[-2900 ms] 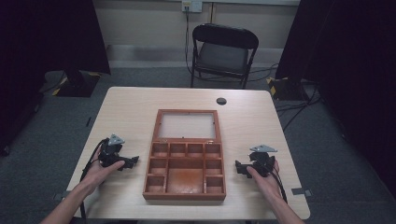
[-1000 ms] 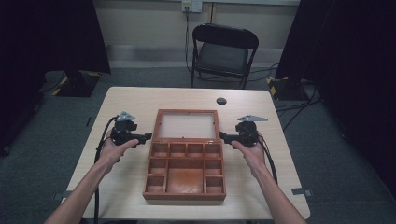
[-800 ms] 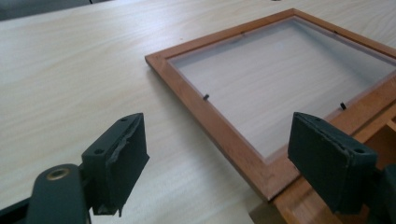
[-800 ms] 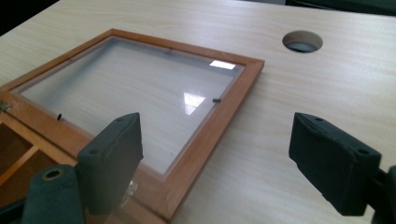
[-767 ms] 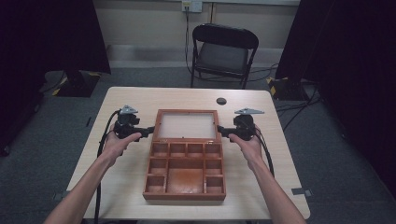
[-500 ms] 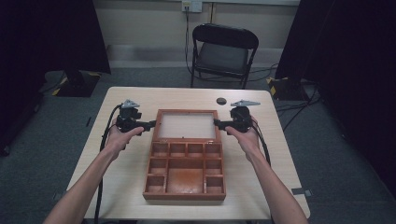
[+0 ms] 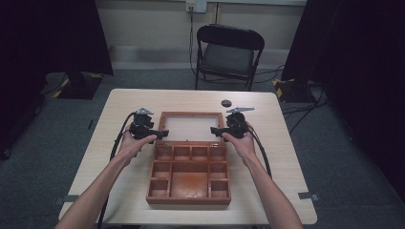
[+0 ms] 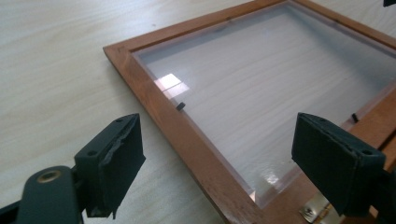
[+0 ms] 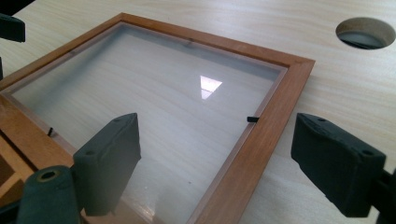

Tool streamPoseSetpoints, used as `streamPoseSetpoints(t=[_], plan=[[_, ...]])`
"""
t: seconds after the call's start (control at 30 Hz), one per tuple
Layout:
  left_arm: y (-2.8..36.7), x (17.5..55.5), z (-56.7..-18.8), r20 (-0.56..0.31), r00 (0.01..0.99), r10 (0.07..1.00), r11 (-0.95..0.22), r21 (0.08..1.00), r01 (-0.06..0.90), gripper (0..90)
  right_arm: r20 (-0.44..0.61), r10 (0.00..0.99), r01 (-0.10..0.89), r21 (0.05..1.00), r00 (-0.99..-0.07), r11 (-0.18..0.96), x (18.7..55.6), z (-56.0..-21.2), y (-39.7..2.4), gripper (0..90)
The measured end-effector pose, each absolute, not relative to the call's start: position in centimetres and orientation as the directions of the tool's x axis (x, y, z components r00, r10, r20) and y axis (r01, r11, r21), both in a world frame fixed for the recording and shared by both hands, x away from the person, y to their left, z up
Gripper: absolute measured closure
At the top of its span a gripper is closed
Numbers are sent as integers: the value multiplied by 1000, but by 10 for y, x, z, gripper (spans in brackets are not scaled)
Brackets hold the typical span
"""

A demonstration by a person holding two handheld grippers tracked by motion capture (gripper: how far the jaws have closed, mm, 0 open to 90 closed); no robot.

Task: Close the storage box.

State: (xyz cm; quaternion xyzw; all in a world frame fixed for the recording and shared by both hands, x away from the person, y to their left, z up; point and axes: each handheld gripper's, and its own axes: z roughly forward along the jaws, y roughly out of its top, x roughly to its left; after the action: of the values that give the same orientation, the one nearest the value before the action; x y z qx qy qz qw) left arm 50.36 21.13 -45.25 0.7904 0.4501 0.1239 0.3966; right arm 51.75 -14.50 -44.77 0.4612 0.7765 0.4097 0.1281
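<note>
The reddish-brown wooden compartment box (image 7: pixel 189 174) lies open on the pale wood-grain bench (image 7: pixel 95 157), and its wooden-framed lid with a clear pane (image 7: pixel 192 127) lies flat at the twelve o'clock side, hinged along the box's far edge. The left tool (image 7: pixel 161 134) sits at the lid's nine o'clock rail, the right tool (image 7: pixel 216 130) at its three o'clock rail. Both are spread, nothing pinched. The left jaws have just been opening further; in the left gripper view they straddle the left frame rail (image 8: pixel 187 140) without pressing on it. In the right gripper view the right frame rail (image 9: pixel 261 135) lies between the right jaws, also untouched.

The step in hand appears to be taking hold of the lid by both side rails to swing it shut over the compartments. To do it well, each tool should settle on wood, not on the pane, with one pad under the rail and one on top. The grips should match in distance from the small brass hinge (image 8: pixel 315 212), so the lid rises level and does not twist. Both hands should then lift together, towards six o'clock, slowly near the end. The round cable hole (image 9: pixel 364 32) at one o'clock lies well apart.
</note>
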Motion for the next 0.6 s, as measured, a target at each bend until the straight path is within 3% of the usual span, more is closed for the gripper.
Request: streamPoseSetpoints(t=[0.37,0.6], plan=[[207,507,-464,-183,552,813,-287,700,654,183,212,834,672,703,-509,232,524,-472,-139,138],[202,507,-467,-211,539,816,-261,696,668,165,289,839,716,680,-461,158,524,-476,-141,137]])
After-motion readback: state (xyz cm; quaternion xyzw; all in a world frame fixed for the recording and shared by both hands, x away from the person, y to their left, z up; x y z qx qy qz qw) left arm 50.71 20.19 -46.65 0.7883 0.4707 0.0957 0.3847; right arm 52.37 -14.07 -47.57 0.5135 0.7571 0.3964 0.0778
